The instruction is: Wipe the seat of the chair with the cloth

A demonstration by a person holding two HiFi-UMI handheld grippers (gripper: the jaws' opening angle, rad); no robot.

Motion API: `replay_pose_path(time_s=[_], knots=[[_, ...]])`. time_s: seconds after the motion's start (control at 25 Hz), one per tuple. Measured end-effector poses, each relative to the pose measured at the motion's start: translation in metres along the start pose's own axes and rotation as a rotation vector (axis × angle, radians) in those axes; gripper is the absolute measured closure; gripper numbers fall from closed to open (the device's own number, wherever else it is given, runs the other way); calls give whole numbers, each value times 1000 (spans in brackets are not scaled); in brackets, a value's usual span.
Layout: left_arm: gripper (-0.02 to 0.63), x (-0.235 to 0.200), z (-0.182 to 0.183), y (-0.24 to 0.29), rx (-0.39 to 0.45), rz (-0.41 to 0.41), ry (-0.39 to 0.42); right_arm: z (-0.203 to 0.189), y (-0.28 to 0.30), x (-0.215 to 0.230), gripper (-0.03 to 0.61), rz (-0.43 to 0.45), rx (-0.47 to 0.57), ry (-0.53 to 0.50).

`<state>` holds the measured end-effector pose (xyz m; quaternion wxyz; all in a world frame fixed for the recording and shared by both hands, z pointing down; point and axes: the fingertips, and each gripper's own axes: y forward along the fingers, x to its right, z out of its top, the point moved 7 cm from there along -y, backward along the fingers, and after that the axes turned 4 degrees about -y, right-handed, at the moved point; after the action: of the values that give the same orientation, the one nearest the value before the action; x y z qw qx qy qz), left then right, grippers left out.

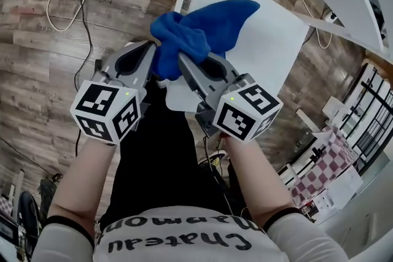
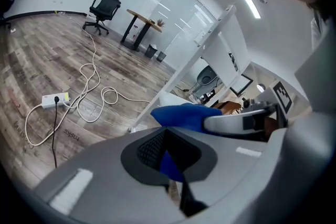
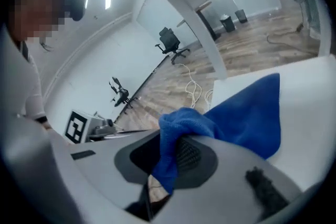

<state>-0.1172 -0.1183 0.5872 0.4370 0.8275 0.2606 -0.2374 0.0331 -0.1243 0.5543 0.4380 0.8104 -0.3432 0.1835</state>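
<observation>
While side by side, left tool (image 1: 156, 49) and right tool (image 1: 183, 60) tight on cloth (image 1: 206, 24).

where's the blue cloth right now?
Head view, top centre: the blue cloth is bunched between the left gripper and right gripper, both shut on it, its free end spread over the white chair seat.

Left gripper (image 1: 154, 50) and right gripper (image 1: 184, 62) both pinch the cloth (image 1: 212, 23).
</observation>
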Motion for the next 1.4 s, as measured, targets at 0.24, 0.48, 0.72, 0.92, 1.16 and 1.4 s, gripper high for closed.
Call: replay_pose_path(time_s=[0.24,0.48,0.72,0.92,1.16,1.4], knots=[[604,0,-3,2,5,-5,-5,11,33,34,520,-324,-278,-408],[604,7,-7,10,-23,-13,15,-2,49,27,517,-343,-177,-573],[604,25,-13,22,-60,-25,58,-8,24,45,519,-360,-103,-430],[604,45,-21,34,-98,-56,94,-11,-12,79,520,-438,-54,-312],[604,65,-32,43,-122,-82,133,-16,-63,122,522,-533,-1,-207],[604,74,-42,49,-132,-97,140,-24,-102,156,522,-608,32,-200]])
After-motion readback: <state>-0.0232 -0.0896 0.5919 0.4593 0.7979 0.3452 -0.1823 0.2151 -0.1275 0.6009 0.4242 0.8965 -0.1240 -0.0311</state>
